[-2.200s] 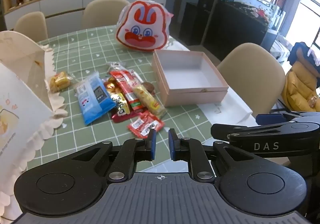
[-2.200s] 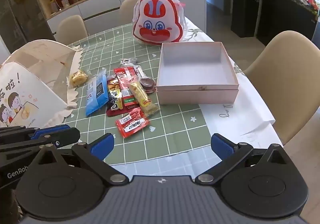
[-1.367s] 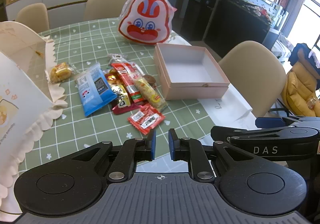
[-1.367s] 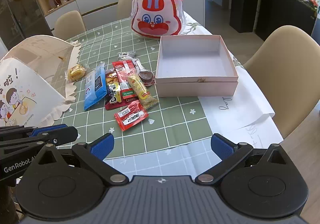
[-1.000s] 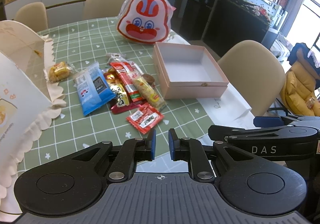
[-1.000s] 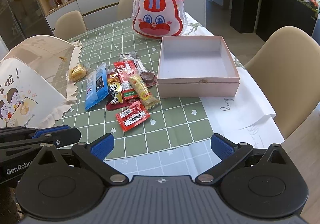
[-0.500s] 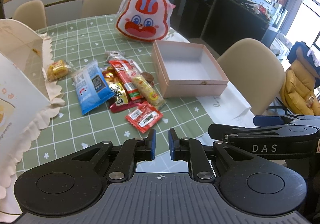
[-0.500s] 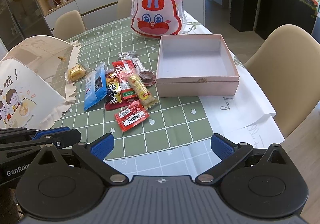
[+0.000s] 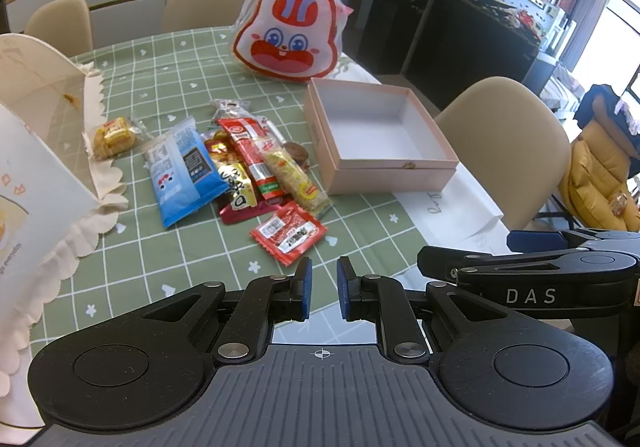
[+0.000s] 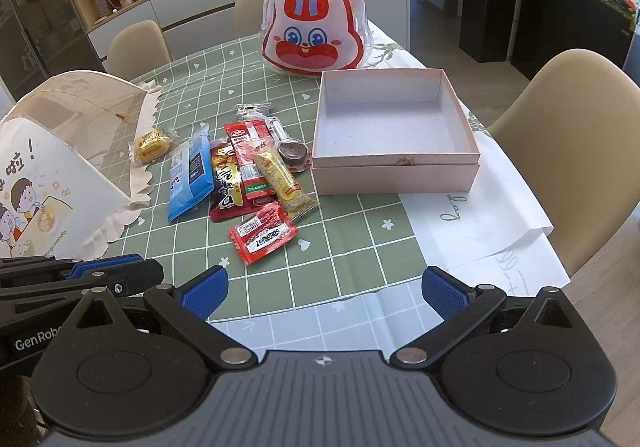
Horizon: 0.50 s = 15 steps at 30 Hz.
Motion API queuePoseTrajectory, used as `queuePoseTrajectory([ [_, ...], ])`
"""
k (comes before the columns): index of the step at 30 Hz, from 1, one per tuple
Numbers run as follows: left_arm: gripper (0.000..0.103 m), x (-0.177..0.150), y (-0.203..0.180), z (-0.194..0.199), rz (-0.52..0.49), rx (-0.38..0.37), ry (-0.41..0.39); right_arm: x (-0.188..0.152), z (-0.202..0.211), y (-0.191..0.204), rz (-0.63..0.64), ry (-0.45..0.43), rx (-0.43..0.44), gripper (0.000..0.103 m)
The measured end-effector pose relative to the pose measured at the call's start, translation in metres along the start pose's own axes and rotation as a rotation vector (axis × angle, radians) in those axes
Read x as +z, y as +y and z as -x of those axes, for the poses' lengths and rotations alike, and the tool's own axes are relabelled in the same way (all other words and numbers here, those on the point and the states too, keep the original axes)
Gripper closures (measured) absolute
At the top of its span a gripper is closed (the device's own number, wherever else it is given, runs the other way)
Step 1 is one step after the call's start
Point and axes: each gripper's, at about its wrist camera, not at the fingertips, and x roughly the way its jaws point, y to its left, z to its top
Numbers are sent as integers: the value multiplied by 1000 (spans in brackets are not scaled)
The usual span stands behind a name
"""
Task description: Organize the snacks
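- Your left gripper (image 9: 322,289) hung above the near edge of the table (image 9: 192,75) with its blue pads drawn almost together and nothing between them.
- Your right gripper (image 10: 324,289) hung beside it with its jaws spread wide and empty; its side showed at the right edge of the left wrist view.
- Neither gripper touched any snack.
- For places, you could take the pink box (image 10: 396,151) as the landmark: it sat open and empty on the green checked tablecloth (image 10: 340,247), its right part over a white sheet of paper (image 10: 480,223).
- Behind the box stood a rabbit-face bag (image 10: 314,31), upright and close to its far wall.
- Just left of the box lay the heap of snacks, overlapping one another: a round brown sweet (image 10: 294,151) nearest the box's front left corner, then a yellow cereal bar (image 10: 284,183), a long red packet (image 10: 250,155) and a dark red packet with a yellow label (image 10: 228,191).
- Further left of the box, at the heap's edge, lay a blue packet (image 10: 188,175).
- Nearer you than the heap, apart from the box, lay a small red sachet (image 10: 262,233) by itself.
- Well left of the box, a small yellow wrapped cake (image 10: 150,145) lay beside the frilled edge of a white food cover (image 10: 60,167).
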Motion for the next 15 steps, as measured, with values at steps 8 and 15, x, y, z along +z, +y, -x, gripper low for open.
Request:
queuePoseTrajectory([
  [8, 86, 1, 0, -1, 2, -1, 2, 2, -4, -4, -8, 0, -4, 0],
  [15, 86, 2, 4, -1, 17, -1, 4, 2, -3, -1, -2, 1, -5, 0],
])
